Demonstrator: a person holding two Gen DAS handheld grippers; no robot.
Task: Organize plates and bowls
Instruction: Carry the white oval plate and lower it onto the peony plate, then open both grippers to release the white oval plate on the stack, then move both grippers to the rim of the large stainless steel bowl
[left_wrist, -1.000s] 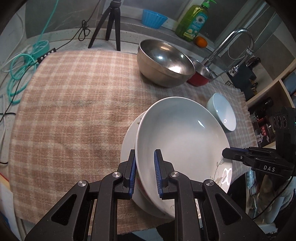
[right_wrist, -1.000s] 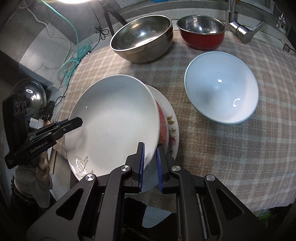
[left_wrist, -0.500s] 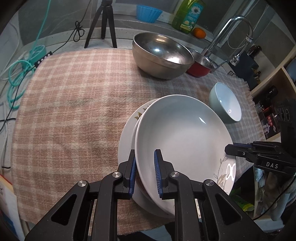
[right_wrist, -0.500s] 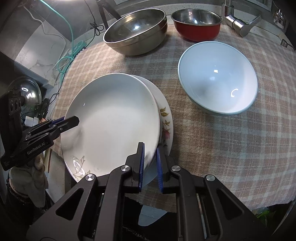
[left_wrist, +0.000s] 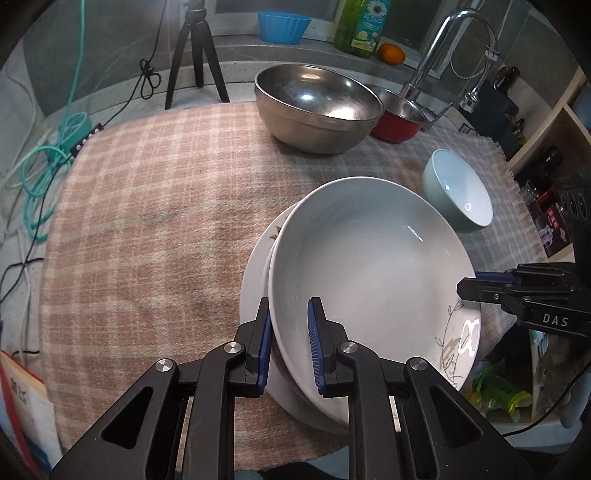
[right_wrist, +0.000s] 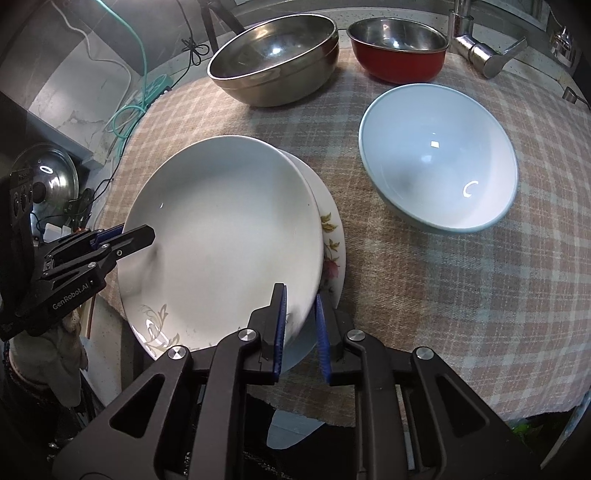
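Two grippers are on one dish. Your left gripper (left_wrist: 290, 332) clamps the near-left rim of the white deep plate (left_wrist: 369, 266), blue pads on either side of the edge. That plate sits on the floral plate (right_wrist: 330, 236), offset so the floral rim shows, both on the checked cloth (left_wrist: 147, 221) near its front edge. Your right gripper (right_wrist: 300, 325) straddles the opposite rim; its jaws have just been opening, rim between them, pads apparently off it. Steel bowl (right_wrist: 275, 59) and red bowl (right_wrist: 399, 51) stand at the back, touching. Pale blue bowl (right_wrist: 439, 158) sits just right of the plates, apart.
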